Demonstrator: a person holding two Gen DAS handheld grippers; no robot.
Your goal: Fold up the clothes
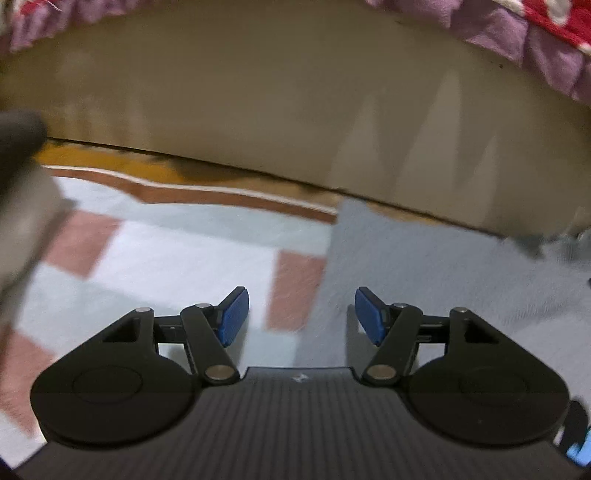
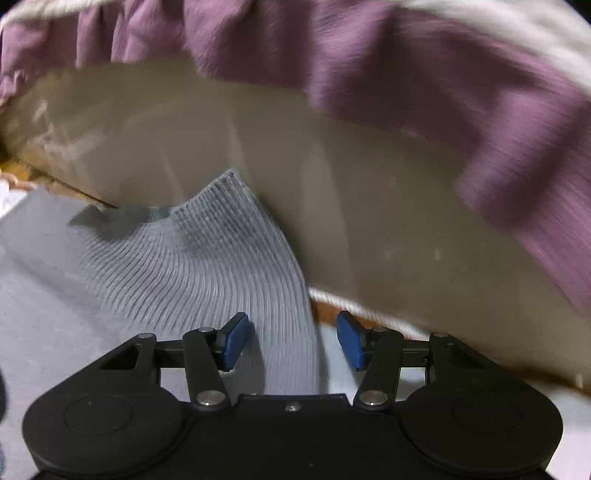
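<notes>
A checked cloth [image 1: 177, 236] in pale blue and dusty pink squares, bordered by a brown band with white piping, is spread flat below both cameras. Behind it, a plain beige panel [image 1: 258, 110] is seen rising upright; whether it is a bed side or a wall cannot be told. A purple frill [image 2: 369, 62] is hung along the upper edge of that panel, with red and white fabric [image 1: 554, 22] above it in the left wrist view. An orange-brown strip [image 1: 110, 158] is exposed between the cloth border and the panel foot.

Open cloth is left to the left of the grey garment [image 1: 424, 266], whose straight edge is laid across the checks. To the rear, movement is bounded by the panel.

The left hand-held gripper [image 1: 301, 316] is held with jaws apart and nothing between the blue pads; the garment edge is seen just ahead, slightly right of centre. The right hand-held gripper [image 2: 293, 341] is likewise held apart and empty, above the ribbed grey garment [image 2: 207, 251], whose right border is seen running between the pads. Contact cannot be determined.
</notes>
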